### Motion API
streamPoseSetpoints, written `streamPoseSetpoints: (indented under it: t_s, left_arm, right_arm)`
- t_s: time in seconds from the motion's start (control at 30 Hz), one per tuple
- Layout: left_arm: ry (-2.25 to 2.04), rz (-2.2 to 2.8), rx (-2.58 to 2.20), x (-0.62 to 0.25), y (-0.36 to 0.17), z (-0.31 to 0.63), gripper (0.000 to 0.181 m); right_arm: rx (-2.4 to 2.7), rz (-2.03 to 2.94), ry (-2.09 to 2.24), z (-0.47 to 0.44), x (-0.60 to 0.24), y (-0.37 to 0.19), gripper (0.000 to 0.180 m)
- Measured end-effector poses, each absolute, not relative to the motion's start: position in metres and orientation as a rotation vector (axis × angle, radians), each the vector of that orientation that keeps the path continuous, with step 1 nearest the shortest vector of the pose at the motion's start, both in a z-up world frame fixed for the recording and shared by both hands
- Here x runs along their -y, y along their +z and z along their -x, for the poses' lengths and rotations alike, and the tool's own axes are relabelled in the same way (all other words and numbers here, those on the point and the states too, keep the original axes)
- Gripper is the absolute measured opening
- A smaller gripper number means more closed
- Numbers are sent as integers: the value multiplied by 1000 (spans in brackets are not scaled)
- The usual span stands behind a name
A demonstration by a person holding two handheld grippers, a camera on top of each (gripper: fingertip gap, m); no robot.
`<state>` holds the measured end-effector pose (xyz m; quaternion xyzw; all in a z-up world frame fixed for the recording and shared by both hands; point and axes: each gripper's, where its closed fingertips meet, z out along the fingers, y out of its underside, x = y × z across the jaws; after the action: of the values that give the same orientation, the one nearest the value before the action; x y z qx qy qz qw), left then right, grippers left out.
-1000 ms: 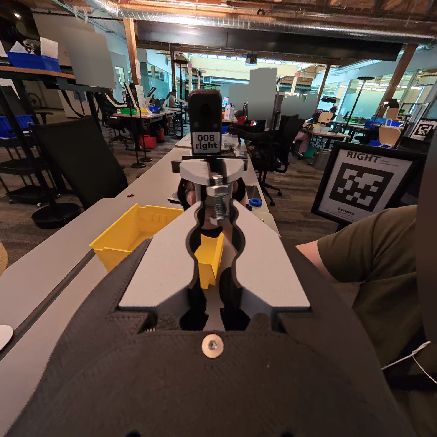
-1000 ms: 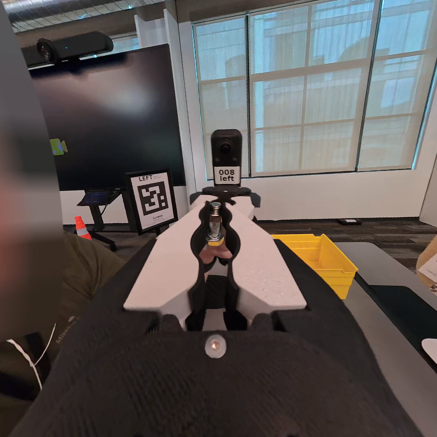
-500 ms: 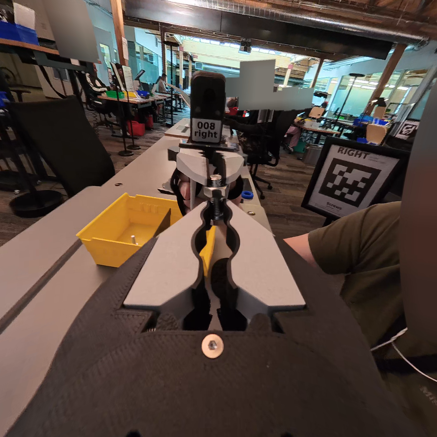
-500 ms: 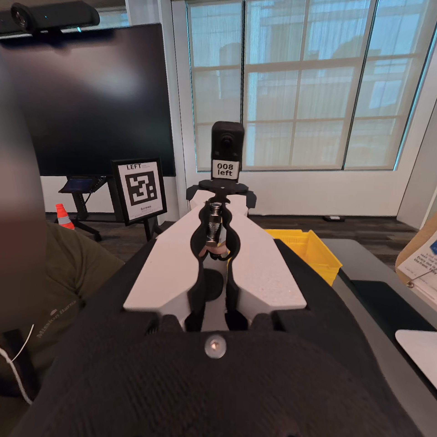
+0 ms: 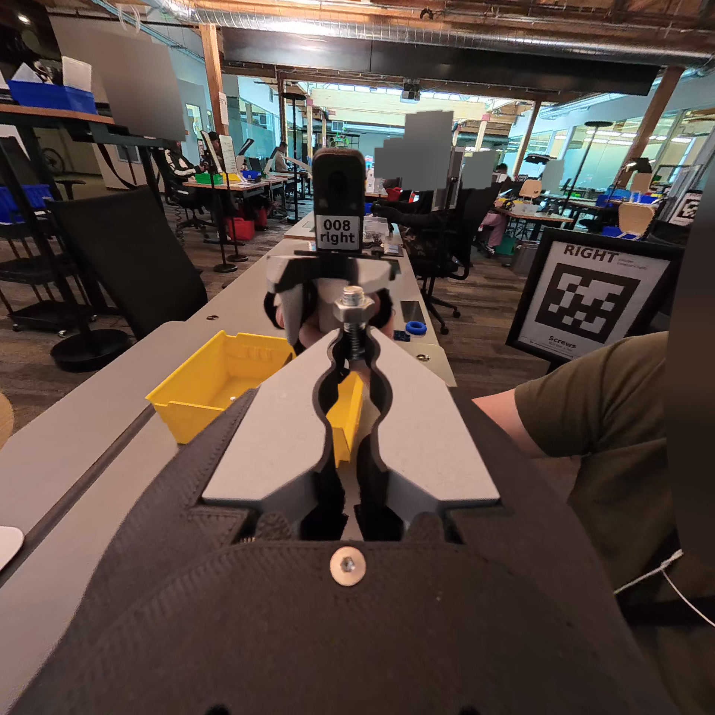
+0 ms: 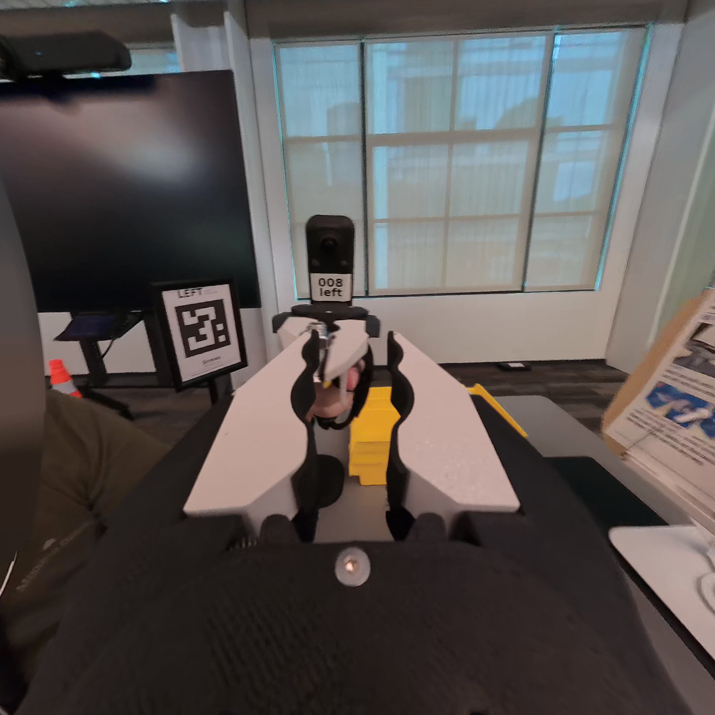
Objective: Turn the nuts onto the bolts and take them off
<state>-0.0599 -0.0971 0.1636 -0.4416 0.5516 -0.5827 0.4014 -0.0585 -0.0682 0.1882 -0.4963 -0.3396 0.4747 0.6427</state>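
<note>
While the left gripper [image 5: 354, 340] pinches the bolt [image 5: 353, 321] carrying a nut [image 5: 353, 308], the right gripper's [image 6: 350, 348] fingers [image 6: 421, 390] stand spread above the yellow bin [image 5: 216, 381].

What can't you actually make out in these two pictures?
- Bolt head, left wrist view: hidden between the left gripper fingers shut on it.
- Nut thread engagement: too small to judge.
- Nut in the right wrist view: motion blur and the left gripper's finger cover it.
- Right gripper, open: whether it touches the bolt cannot be told.
- Yellow bin contents: mostly hidden behind the gripper; one small pale speck, too small to name.
</note>
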Motion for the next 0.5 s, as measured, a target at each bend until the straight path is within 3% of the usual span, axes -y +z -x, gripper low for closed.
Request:
streamPoseSetpoints:
  t_s: [0.37,0.5]
  left_arm:
    - [-1489,1106,-1424,104,163,60,7]
    - [-1533,1081,-1416,107,169,65,7]
  right_arm:
    - [833,1122,1136,68,79,186,38]
    - [721,1189,1065,46,59,185,30]
